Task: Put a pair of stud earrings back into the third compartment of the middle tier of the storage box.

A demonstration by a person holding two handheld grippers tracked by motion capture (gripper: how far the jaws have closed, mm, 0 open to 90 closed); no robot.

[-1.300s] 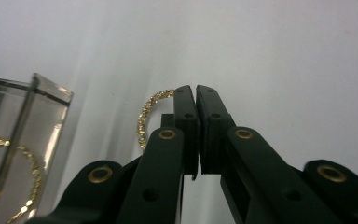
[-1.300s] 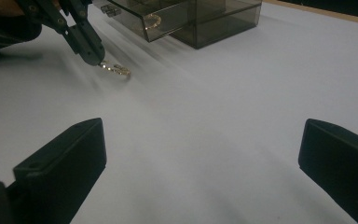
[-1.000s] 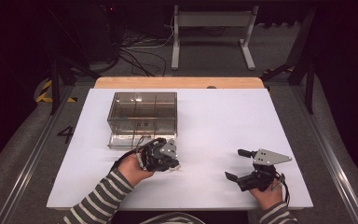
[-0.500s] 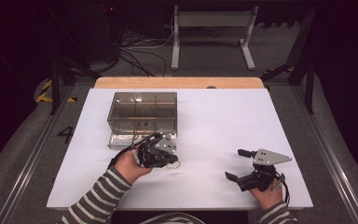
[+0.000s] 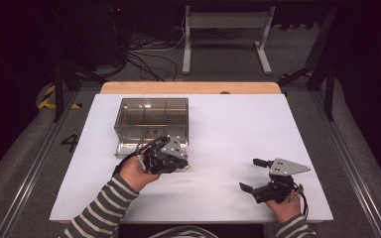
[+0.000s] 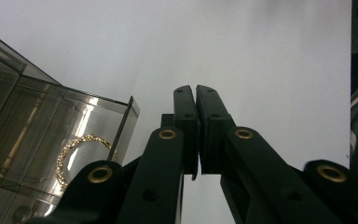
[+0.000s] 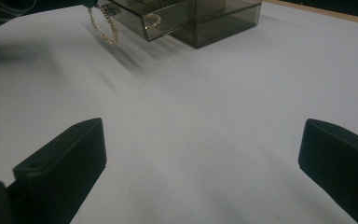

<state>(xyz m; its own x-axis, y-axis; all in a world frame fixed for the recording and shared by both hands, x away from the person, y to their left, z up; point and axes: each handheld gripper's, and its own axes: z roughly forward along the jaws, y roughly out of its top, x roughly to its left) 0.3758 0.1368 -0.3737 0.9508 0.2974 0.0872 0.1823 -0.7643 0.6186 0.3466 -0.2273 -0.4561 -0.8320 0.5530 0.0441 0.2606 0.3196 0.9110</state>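
Note:
A smoky clear box [image 5: 151,116] stands at the table's left, its bottom drawer [image 5: 127,148] pulled out toward me. A gold bracelet [image 6: 74,150] lies in that drawer [image 6: 121,121], also seen as a bracelet [image 7: 153,19] in the right gripper view. My left gripper [image 5: 181,161] hovers at the drawer's front right corner with its jaws pressed together [image 6: 196,93]. A gold chain [image 7: 104,29] dangles in the air beside the drawer [image 7: 142,23], hanging from where that gripper is. My right gripper [image 5: 248,174] rests near the front right edge, open [image 7: 203,140], nothing between its fingers.
White table sheet [image 5: 238,129] spreads between the box and the right gripper. A wooden strip [image 5: 191,88] runs along the far edge. Beyond it stand a metal frame [image 5: 225,29] and floor cables.
The left hand has shifted slightly up toward the drawer's front with its gripper still shut. The right gripper has stayed put.

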